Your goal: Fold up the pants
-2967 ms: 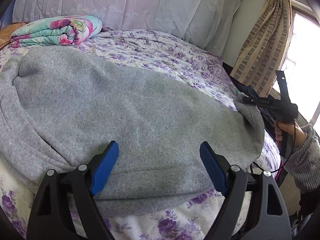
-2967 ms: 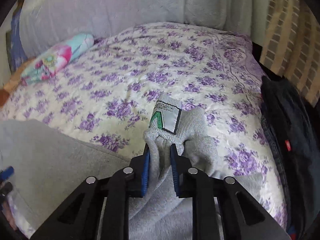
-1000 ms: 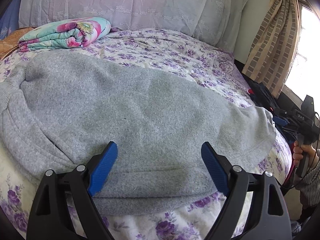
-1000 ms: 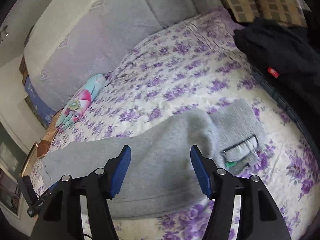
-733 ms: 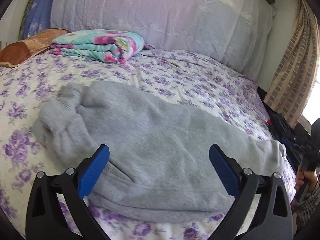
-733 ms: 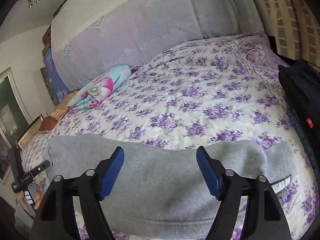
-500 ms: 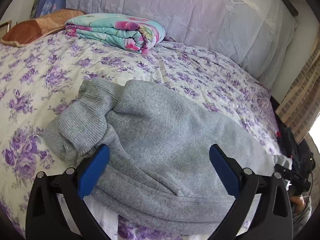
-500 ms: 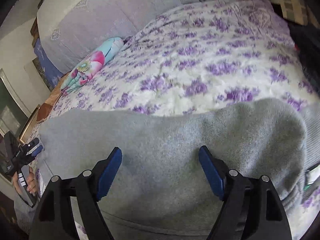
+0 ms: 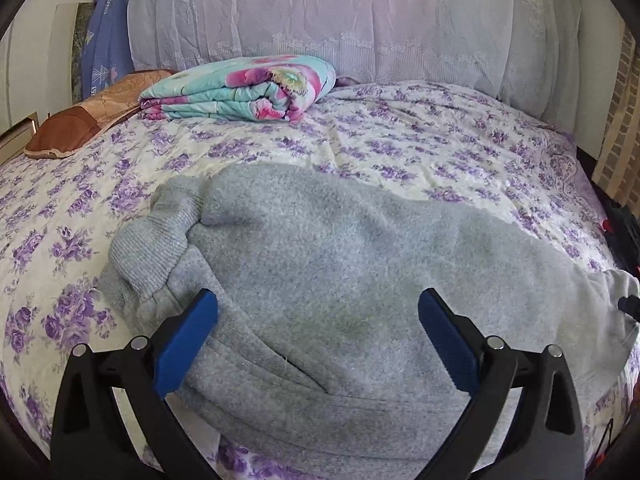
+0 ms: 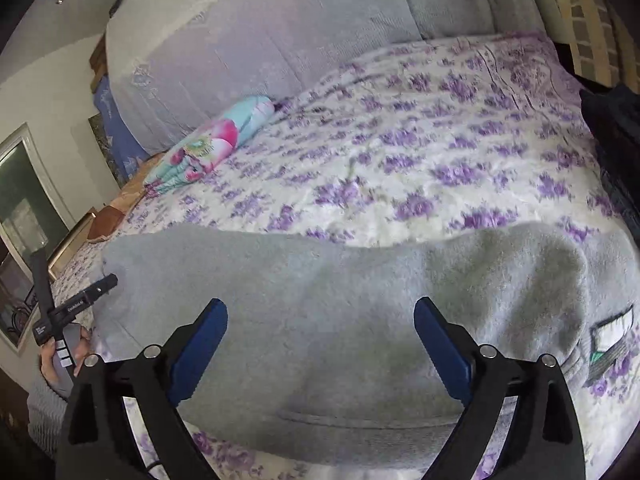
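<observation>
Grey fleece pants (image 9: 340,280) lie folded across the floral bedspread near the bed's front edge, ribbed cuffs bunched at the left end (image 9: 160,232). In the right wrist view the pants (image 10: 320,300) show a white label (image 10: 612,332) at their right end. My left gripper (image 9: 318,336) is open and empty, hovering over the pants' near edge. My right gripper (image 10: 320,340) is open and empty above the pants' middle. The left gripper also shows in the right wrist view (image 10: 104,282), at the pants' left end.
A folded turquoise and pink blanket (image 9: 244,88) and a brown pillow (image 9: 84,120) lie at the head of the bed. A lace-covered headboard (image 9: 340,20) stands behind. Dark clothes (image 10: 616,128) hang at the bed's right side. A checked curtain (image 9: 620,128) is on the right.
The right gripper let go of the pants' labelled end and pulled back, open, over the middle. The left gripper drew back and swung left; the pants now lie flat.
</observation>
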A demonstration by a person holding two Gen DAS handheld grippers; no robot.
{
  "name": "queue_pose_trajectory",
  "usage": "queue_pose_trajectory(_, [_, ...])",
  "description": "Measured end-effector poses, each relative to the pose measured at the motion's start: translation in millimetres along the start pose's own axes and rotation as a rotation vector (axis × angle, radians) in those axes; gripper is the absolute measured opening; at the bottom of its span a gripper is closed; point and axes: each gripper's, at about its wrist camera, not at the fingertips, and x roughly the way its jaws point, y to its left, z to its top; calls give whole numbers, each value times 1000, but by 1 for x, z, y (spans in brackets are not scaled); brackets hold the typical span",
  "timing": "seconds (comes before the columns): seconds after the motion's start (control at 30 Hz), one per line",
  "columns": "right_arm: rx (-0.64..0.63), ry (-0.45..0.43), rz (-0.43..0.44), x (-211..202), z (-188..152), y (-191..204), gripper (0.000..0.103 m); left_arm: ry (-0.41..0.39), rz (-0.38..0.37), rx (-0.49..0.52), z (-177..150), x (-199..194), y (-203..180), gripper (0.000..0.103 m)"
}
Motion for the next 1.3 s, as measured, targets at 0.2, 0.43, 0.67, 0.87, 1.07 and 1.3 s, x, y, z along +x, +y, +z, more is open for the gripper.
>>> queue_pose_trajectory(0.2, [-83, -16, -43, 5, -8, 12, 99, 1, 54, 47, -7, 10, -5, 98])
queue_pose_trajectory(0.43, [-41, -50, -5, -9, -6, 8, 99, -2, 45, 26, -7, 4, -1, 98])
queue_pose_trajectory(0.67, [49, -113, 12, -44, -5, -10, 99, -8, 19, -14, -5, -7, 3, 98])
queue_pose_trajectory(0.87, [127, -154, -8, -68, -9, -35, 99, -16, 21, -33, -4, -14, 5, 98])
queue_pose_trajectory(1.07, [173, -163, -31, -80, -15, -52, 99, -25, 14, -44, 0, -22, 3, 98])
queue_pose_trajectory(1.3, [237, -169, -43, -91, -27, -73, 99, -37, -11, 1, 2, -28, -17, 98])
